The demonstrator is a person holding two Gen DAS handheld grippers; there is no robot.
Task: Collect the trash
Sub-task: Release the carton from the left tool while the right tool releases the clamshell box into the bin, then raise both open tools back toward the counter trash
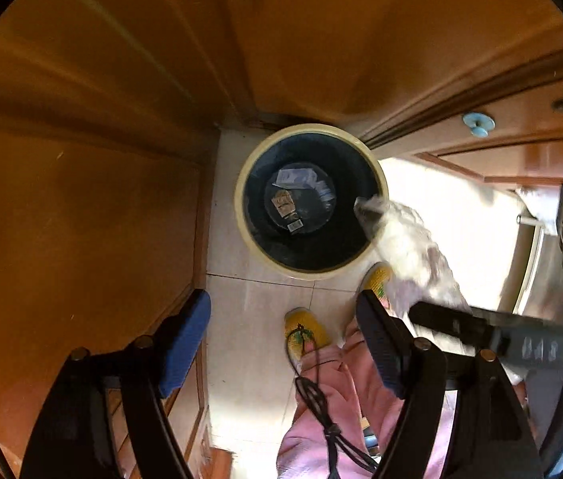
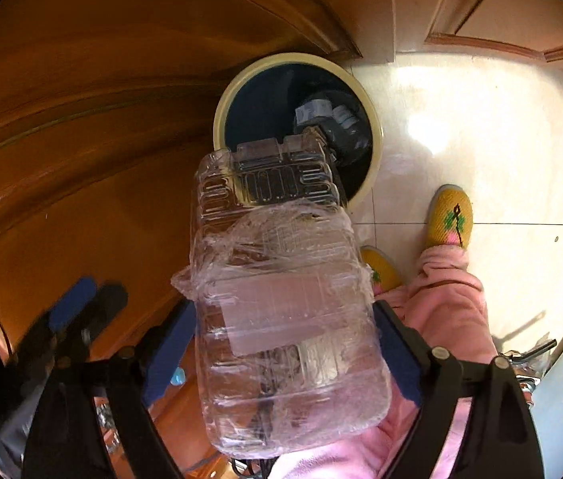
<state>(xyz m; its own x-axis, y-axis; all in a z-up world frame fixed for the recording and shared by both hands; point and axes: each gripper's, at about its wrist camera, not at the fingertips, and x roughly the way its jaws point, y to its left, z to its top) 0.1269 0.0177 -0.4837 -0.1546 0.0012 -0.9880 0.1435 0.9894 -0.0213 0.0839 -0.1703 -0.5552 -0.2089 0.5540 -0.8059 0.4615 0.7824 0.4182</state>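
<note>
A: Entry, right gripper point(image 2: 287, 343). Its blue fingers point(image 2: 399, 353) are clamped on either flank of a clear plastic container point(image 2: 285, 307), crumpled film wrapped about its middle. It is carried in the air, not resting on anything.

B: Orientation of the load?

A: Long axis runs forward along the fingers, far end pointing at the trash bin point(image 2: 375, 147). In the right wrist view that far end overlaps the near rim of the bin; the bulk of the container is on the near side of the rim, above the wooden cabinet edge point(image 2: 93, 207) and the floor point(image 2: 481, 139).

B: So the bin lies ahead and below the fingers?

A: Yes, straight ahead along the gripper's line. Judgement: the load needs to travel forward until its middle is over the dark opening before any release; let go here and it could tip off the rim.

B: Left gripper?

A: Left gripper point(image 1: 281, 343) has its fingers wide apart and holds nothing. It looks down on the bin from above; paper scraps point(image 1: 295, 191) lie at the bottom. The container shows there as a blurred white mass at the bin's right rim.

B: Nearer hand?

A: Right, plainly. It carries the item. The person's yellow slippers point(image 1: 305, 333) stand just beside the bin, clear of the drop line as far as I can tell.
</note>
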